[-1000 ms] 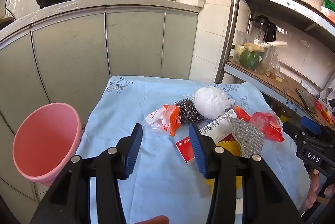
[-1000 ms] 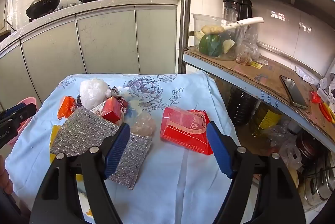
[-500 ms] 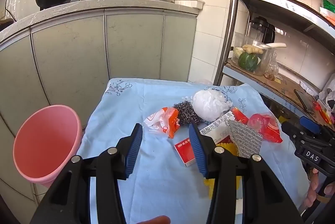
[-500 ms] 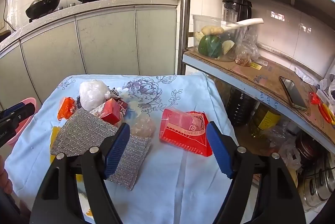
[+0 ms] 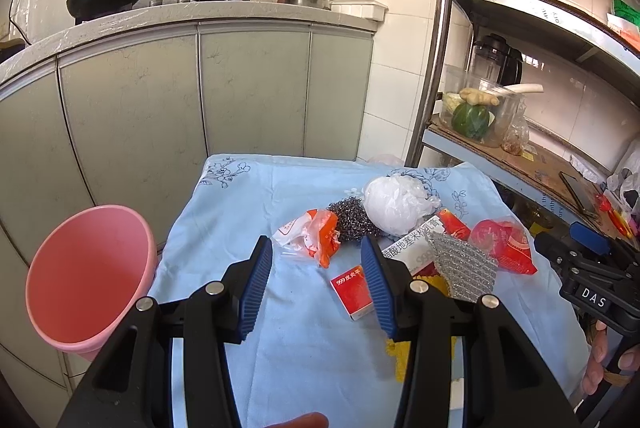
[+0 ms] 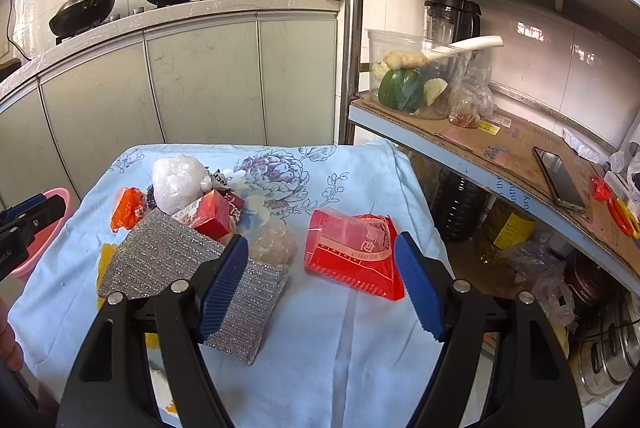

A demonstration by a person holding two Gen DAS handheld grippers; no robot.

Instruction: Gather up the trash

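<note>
Blue tablecloth, red wrapper between parted right tongs

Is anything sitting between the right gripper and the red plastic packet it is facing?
Nothing visible. The right gripper is open, and the red plastic packet lies on bare tablecloth just ahead. The silver scouring cloth lies off to the left.

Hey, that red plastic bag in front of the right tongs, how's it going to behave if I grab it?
The red plastic bag looks thin, crinkled and half see-through, so it is probably very light and floppy and should crumple between the pads. Its glossy film may slip, so a deep bite seems safer. It lies flat on the blue cloth, apart from the silver scrubbing pad, so it probably won't roll.
</note>
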